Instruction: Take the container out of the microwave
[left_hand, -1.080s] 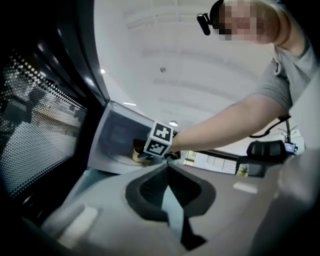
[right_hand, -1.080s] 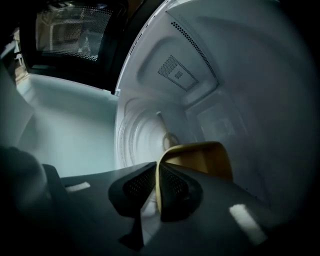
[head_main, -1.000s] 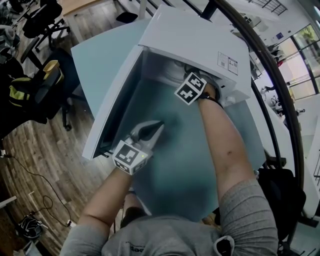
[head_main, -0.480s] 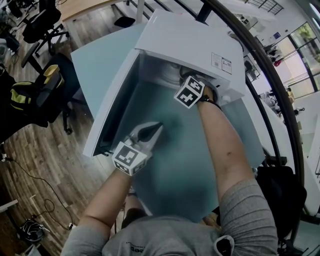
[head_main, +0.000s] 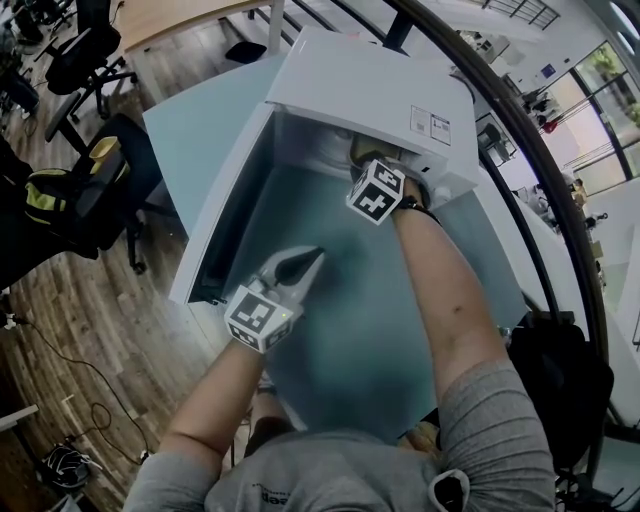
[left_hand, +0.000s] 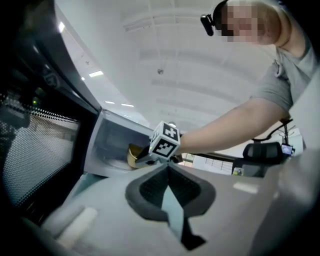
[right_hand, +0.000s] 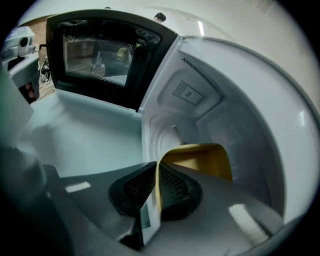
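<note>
A yellow container (right_hand: 200, 159), open-topped with rounded corners, sits inside the white microwave (head_main: 372, 88) at the lower centre of the right gripper view, its near rim pinched between the jaws of the right gripper (right_hand: 156, 171). The microwave's door (right_hand: 102, 50) stands swung wide open at upper left, its dark mesh window facing out.

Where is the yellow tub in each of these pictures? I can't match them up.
Head view: the yellow container peeks out of the microwave mouth, top centre.
Left gripper view: small, left of centre, inside the microwave.
Right gripper view: lower centre, its rim pinched in the right claw.
Shared landmark: the white microwave's open cavity.
</note>
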